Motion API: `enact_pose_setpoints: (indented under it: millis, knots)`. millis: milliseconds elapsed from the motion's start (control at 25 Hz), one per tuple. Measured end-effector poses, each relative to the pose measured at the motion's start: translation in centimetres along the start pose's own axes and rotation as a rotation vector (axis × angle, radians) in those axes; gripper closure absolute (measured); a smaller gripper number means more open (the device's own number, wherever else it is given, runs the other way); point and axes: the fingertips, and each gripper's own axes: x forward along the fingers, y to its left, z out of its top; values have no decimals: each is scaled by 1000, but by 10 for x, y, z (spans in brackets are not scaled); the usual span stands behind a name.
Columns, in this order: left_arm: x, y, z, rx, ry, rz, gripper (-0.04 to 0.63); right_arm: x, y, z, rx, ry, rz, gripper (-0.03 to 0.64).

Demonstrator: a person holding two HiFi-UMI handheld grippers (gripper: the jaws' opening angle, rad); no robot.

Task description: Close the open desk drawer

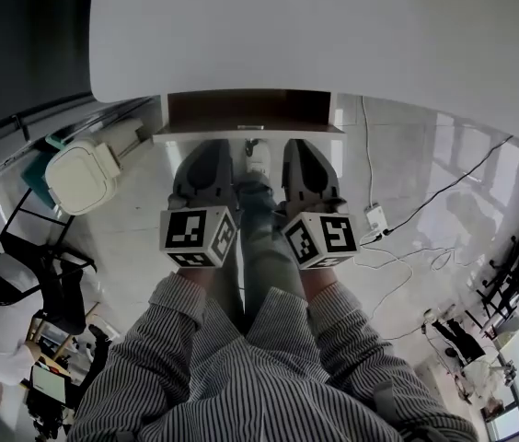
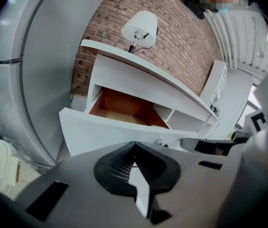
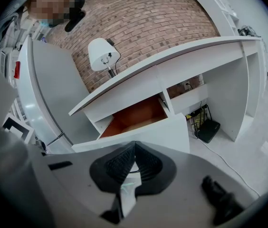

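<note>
Evidently at the approach step. Drawer (image 1: 248,110) open at upper centre of the head view, brown inside showing. Left gripper (image 2: 133,148) and right gripper (image 3: 134,147) both pressed together, empty, close before its white front. Next, probably: push squarely and evenly inward.

Desk (image 1: 333,26) white; drawer (image 2: 124,109) front white, inside orange-brown. Wall (image 3: 148,18) red brick w/ pale joints. Lamp (image 2: 140,25) shade white. Sleeves (image 1: 241,376) grey-white stripes. Floor (image 1: 397,164) pale grey.
</note>
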Motion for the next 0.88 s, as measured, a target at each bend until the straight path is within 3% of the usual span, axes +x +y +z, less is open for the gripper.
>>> enact_pose_setpoints:
  millis: [280, 880]
  knots:
    - [18, 0, 16, 47, -2, -35, 584, 19, -6, 17, -32, -8, 21, 600]
    - [48, 12, 41, 20, -19, -3, 583, 54, -11, 37, -20, -10, 49, 600]
